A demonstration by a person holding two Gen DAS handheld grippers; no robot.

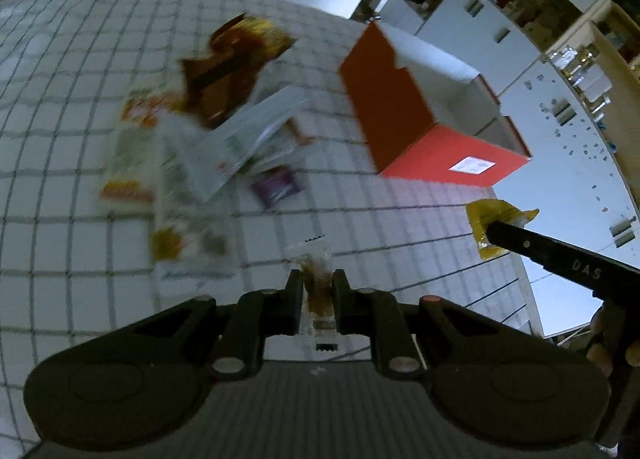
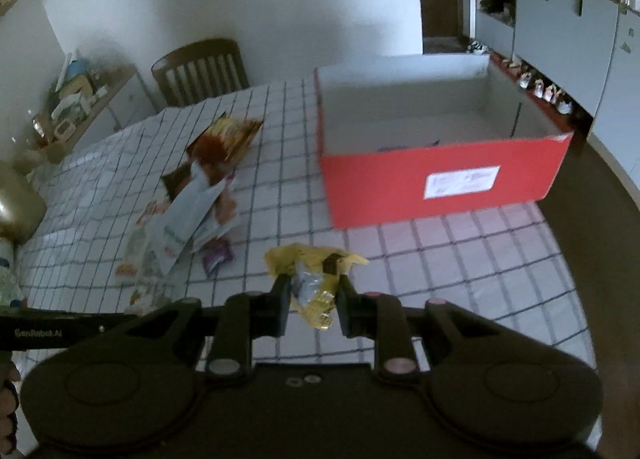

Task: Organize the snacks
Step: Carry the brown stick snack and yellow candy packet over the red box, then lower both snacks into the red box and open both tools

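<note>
My left gripper [image 1: 317, 277] is shut on a small clear snack packet with brown contents [image 1: 316, 287], held above the checked tablecloth. My right gripper [image 2: 314, 283] is shut on a crumpled yellow snack wrapper [image 2: 312, 263]; it also shows in the left wrist view [image 1: 490, 225] at the right. An open red box with a white inside [image 2: 440, 179] stands on the table ahead and right of both grippers; it also shows in the left wrist view [image 1: 400, 111]. A pile of snack packets [image 2: 192, 203] lies left of the box, blurred in the left wrist view [image 1: 208, 131]. A purple packet [image 2: 218, 257] lies at the pile's near edge.
A wooden chair [image 2: 200, 71] stands at the table's far side. A cluttered shelf [image 2: 76, 99] is at the far left. Grey cabinets [image 2: 568, 35] line the right wall. A beige rounded object [image 2: 16, 203] sits at the table's left edge.
</note>
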